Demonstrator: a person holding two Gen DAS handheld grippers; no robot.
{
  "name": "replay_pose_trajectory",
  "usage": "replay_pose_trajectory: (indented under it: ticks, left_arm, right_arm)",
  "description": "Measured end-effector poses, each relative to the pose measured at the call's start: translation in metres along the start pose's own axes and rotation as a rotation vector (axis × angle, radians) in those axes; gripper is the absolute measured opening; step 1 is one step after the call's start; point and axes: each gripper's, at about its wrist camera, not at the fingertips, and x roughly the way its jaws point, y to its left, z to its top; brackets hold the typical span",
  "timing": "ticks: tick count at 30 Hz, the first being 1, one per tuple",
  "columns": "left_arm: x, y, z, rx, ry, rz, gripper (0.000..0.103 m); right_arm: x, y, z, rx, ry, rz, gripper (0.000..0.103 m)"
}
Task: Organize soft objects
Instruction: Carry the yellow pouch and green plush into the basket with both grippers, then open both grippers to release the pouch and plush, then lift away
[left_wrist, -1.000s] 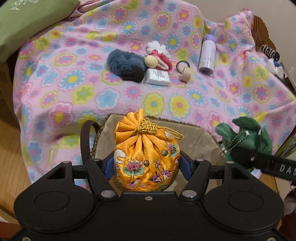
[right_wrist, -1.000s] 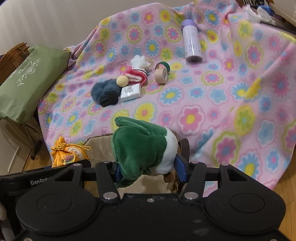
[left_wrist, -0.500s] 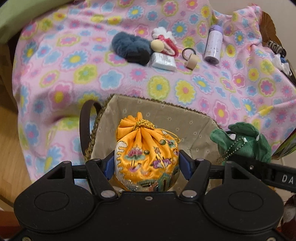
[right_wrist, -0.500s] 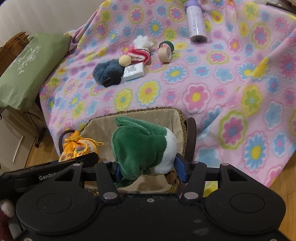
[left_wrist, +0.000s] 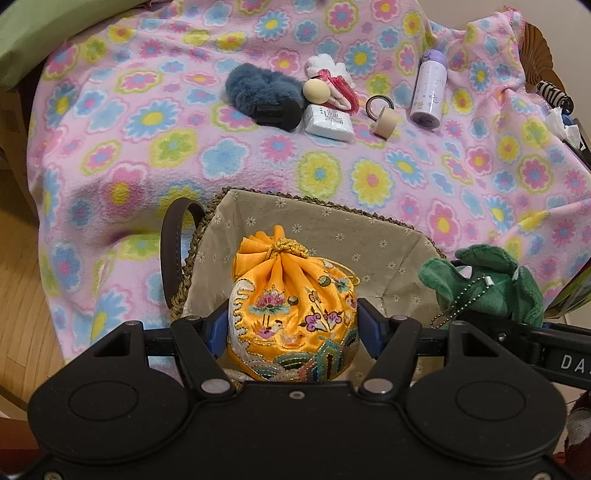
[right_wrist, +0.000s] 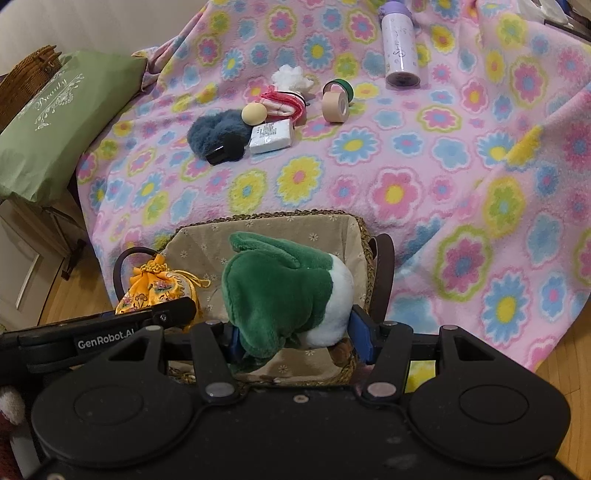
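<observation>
Orange pouch (left_wrist: 291, 317) sat clamped between the left gripper's (left_wrist: 291, 328) blue pads, hanging over the lined basket (left_wrist: 332, 229) just below and ahead. Beside it, the right gripper (right_wrist: 295, 332) squeezed a green plush toy (right_wrist: 277, 291) above the same basket, with the flowered blanket (right_wrist: 443, 166) spread beyond.

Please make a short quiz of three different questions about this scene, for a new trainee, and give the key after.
1. True or false: the left claw grips the orange pouch over the lined basket.
2. What does the right claw hold? A) blue furry scrunchie B) green and white plush C) tape roll
3. Fill in: the purple bottle lies on the flowered ____.

Key: 1 true. 2 B, the green and white plush. 3 blanket.
</observation>
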Motion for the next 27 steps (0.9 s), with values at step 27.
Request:
replay_pose_trajectory:
  ticks: [27]
  left_arm:
    - [-0.0019,-0.0063,-0.0005,0.031,-0.005,0.041,0.068]
  right_arm:
    - [-0.0028,-0.0038,0.0035,-0.015,-0.009,-0.005,0.055]
